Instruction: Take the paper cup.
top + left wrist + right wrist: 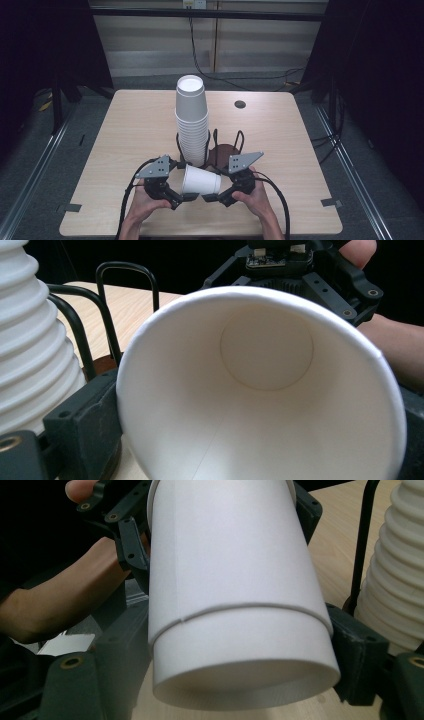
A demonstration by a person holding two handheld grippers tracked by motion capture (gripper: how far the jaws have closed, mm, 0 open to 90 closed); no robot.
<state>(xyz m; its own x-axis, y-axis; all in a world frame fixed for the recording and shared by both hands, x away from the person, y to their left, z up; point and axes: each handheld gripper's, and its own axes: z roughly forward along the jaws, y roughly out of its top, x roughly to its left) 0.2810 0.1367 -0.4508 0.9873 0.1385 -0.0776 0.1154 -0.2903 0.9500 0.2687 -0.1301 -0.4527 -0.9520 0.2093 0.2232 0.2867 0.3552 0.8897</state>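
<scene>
Both claws grasp nested cups (201, 180): left claw (186, 198) at rim, right claw (210, 197) at base. Pull apart straight, without crushing.

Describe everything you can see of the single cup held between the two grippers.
The white paper cup lies on its side above the table's near edge. Its open rim faces the left gripper and its recessed base the right gripper. A raised line rings its wall near the base. It looks empty. Both grippers' jaws flank it.
</scene>
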